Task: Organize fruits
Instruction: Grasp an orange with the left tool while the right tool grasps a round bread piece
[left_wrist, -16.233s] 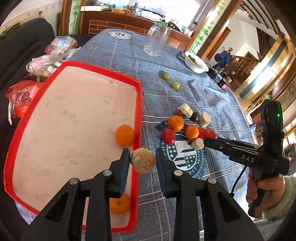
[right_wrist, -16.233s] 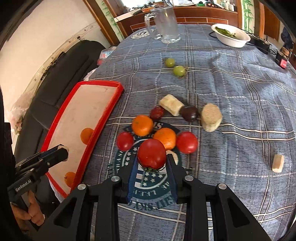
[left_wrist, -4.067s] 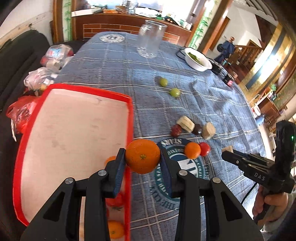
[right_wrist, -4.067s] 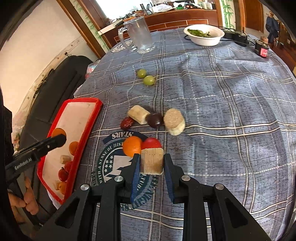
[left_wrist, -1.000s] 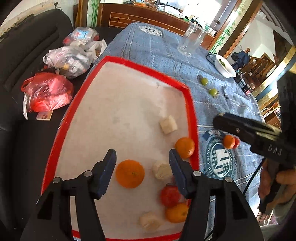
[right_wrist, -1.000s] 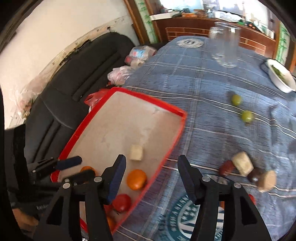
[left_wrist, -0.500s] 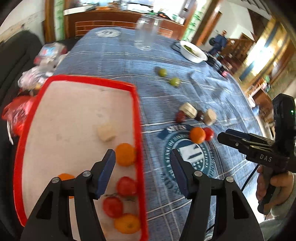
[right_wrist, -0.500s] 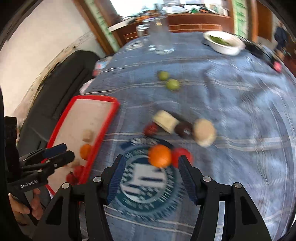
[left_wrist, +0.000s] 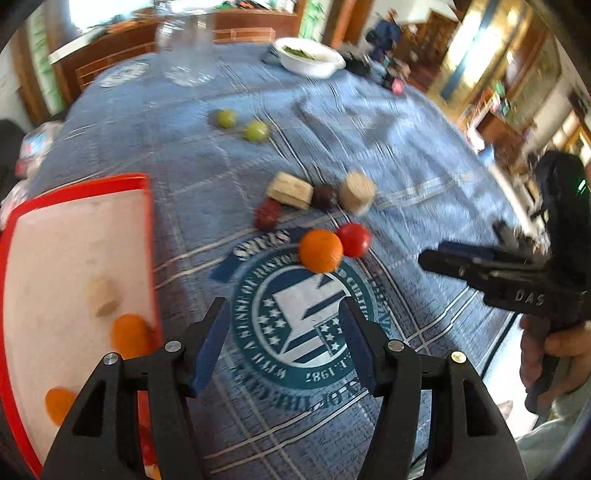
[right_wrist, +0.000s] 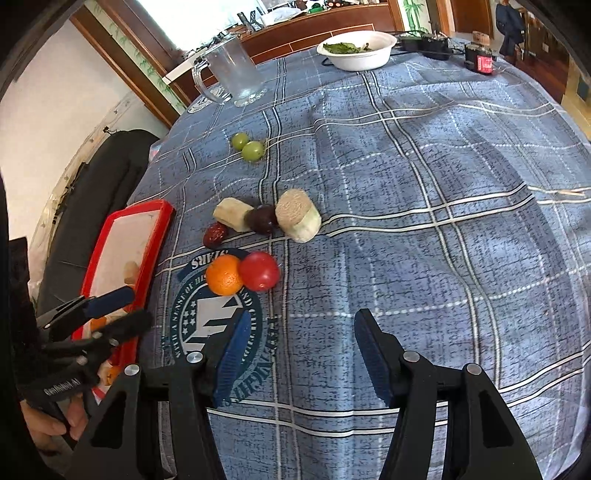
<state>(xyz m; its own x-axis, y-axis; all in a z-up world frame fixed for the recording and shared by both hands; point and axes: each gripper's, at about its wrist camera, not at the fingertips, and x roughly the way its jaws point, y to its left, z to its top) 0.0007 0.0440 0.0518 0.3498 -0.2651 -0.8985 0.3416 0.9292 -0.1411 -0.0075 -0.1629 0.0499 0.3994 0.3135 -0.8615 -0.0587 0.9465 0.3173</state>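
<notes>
An orange (right_wrist: 224, 275) and a red tomato (right_wrist: 259, 270) touch each other on the blue checked tablecloth, by the round emblem. Behind them lie a red date (right_wrist: 216, 234), a dark plum (right_wrist: 263, 218) and two pale pieces (right_wrist: 298, 216). Two green grapes (right_wrist: 253, 150) sit farther back. The red-rimmed tray (left_wrist: 149, 221) at the left holds oranges (left_wrist: 129, 334) and a pale piece (left_wrist: 103, 295). My left gripper (left_wrist: 280, 325) hangs open over the emblem, short of the orange (left_wrist: 320, 250). My right gripper (right_wrist: 303, 332) is closing, with nothing between its jaws, to the right of the tomato.
A glass mug (right_wrist: 236, 74), a white bowl of greens (right_wrist: 356, 50) and a black device with a red display (right_wrist: 480, 61) stand at the far edge. A black sofa (right_wrist: 110, 166) runs along the table's left side, beyond the tray.
Both grippers have swung from above the tray to over the tablecloth's emblem. The tray has slid to the left edge of both views. The right jaws stand a little narrower.
</notes>
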